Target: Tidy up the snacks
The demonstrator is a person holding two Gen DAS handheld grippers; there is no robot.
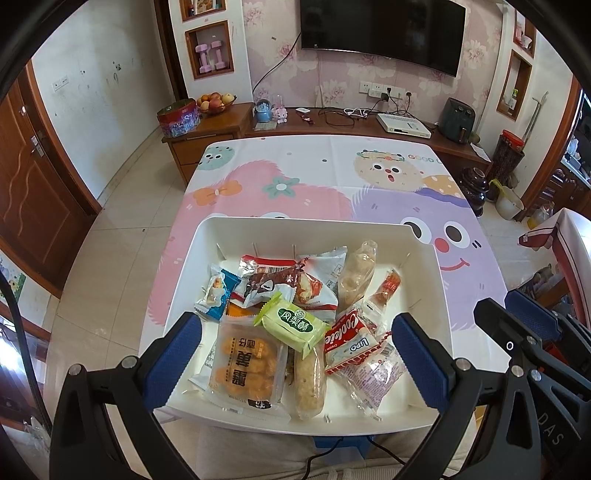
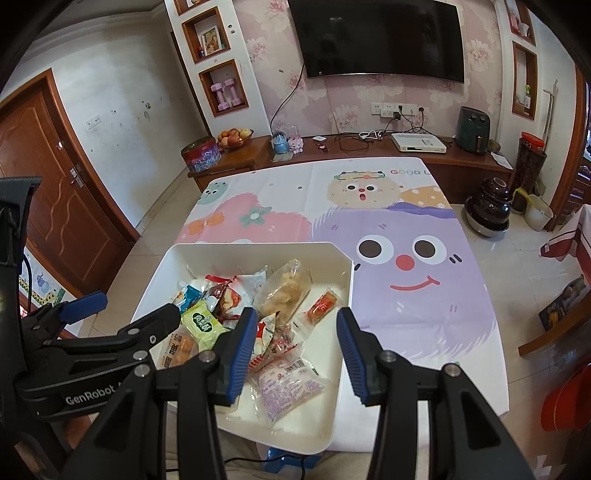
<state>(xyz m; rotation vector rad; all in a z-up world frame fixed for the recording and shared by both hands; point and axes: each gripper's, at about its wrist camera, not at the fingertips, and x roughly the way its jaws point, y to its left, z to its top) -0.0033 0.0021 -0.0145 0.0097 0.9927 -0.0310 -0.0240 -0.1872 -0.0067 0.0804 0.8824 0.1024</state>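
A white bin (image 1: 306, 225) (image 2: 258, 246) sits at the near edge of the table, holding several wrapped snacks: a green packet (image 1: 293, 324) (image 2: 201, 325), an orange biscuit pack (image 1: 245, 363), a red-and-white Lipo packet (image 1: 347, 341), a clear bag of puffed rice cake (image 1: 356, 275) (image 2: 282, 286) and a pink-printed clear packet (image 2: 288, 386). My left gripper (image 1: 295, 354) is open and empty, above the near half of the bin. My right gripper (image 2: 295, 347) is open and empty, above the bin's near right part. It shows at the right edge of the left wrist view (image 1: 517, 328).
The table has a cartoon tablecloth (image 1: 332, 177) (image 2: 406, 229), bare beyond the bin. A wooden sideboard (image 1: 332, 125) stands behind with a fruit bowl (image 1: 216, 101), a tin (image 1: 177, 118) and cables. A TV (image 1: 380, 33) hangs above. A dark jar (image 2: 487, 206) stands on the floor at right.
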